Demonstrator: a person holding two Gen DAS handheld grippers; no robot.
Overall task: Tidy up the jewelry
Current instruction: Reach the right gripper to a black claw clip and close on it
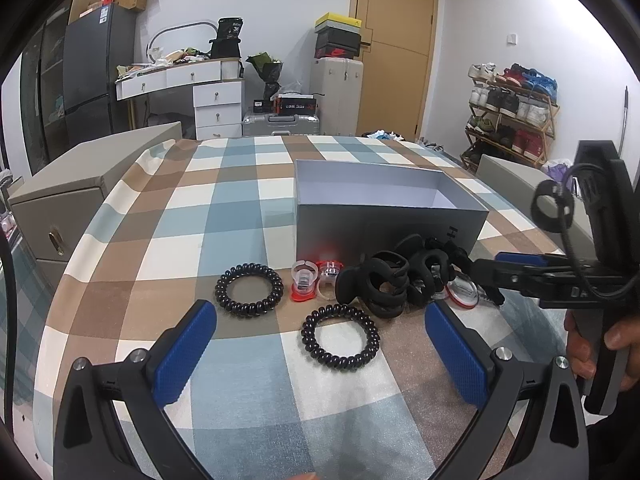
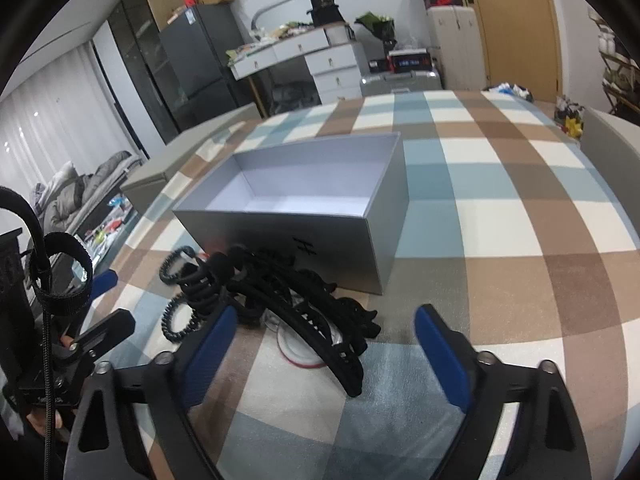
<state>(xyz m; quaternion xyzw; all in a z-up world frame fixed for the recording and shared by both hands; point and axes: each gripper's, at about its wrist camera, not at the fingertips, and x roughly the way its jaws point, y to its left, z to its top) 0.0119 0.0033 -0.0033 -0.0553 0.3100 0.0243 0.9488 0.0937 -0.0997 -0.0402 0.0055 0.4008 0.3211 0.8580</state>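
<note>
Just ahead of the right gripper point(image 2: 320, 344), between its spread fingers, lies the long black hair claw point(image 2: 320, 340), its long axis running diagonally from the far left toward the near right pad; this hand is the nearer one. The jaws stand wide, pinching nothing. The grey box point(image 2: 304, 216) sits open beyond. The left gripper point(image 1: 320, 344), spread and empty, frames a spiral hair tie point(image 1: 340, 335)

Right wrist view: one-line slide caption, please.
Open right gripper poised over black hair claws piled before the empty grey box on a checked tablecloth.
</note>
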